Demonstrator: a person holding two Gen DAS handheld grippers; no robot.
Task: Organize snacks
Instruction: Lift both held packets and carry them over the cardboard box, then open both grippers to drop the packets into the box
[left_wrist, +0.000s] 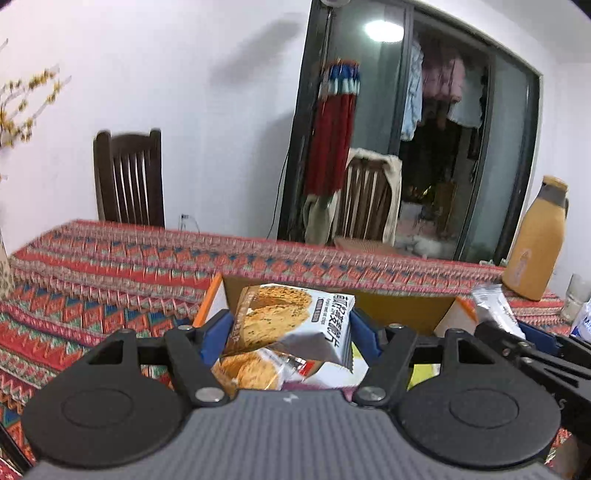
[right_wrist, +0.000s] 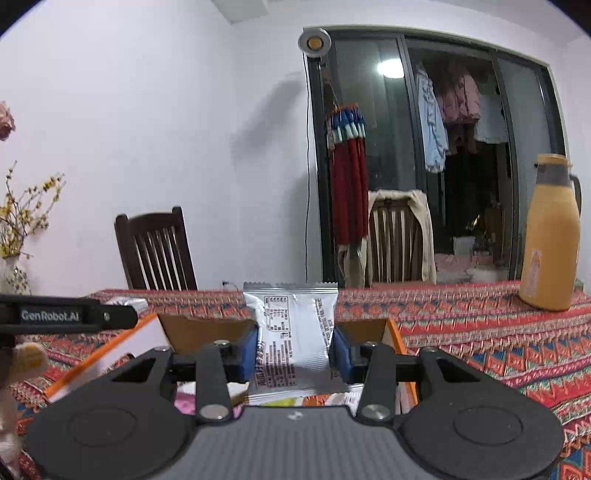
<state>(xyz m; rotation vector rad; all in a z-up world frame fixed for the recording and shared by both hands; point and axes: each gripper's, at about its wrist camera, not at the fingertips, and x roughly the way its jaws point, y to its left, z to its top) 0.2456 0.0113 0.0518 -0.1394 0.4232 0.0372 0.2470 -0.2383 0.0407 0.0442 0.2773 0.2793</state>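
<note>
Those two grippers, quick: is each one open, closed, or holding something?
Left gripper: closed on a cracker snack packet.
Right gripper: closed on a silver snack packet.

In the left wrist view, bare tablecloth (left_wrist: 92, 280) lies open from 9 to 11 o'clock. At 12 the box's (left_wrist: 332, 299) back wall bars the way. At 2 stand the jug (left_wrist: 535, 240) and a glass (left_wrist: 578, 299); the right gripper (left_wrist: 517, 332) crowds 3. Chairs (left_wrist: 129, 177) line the far edge.
</note>
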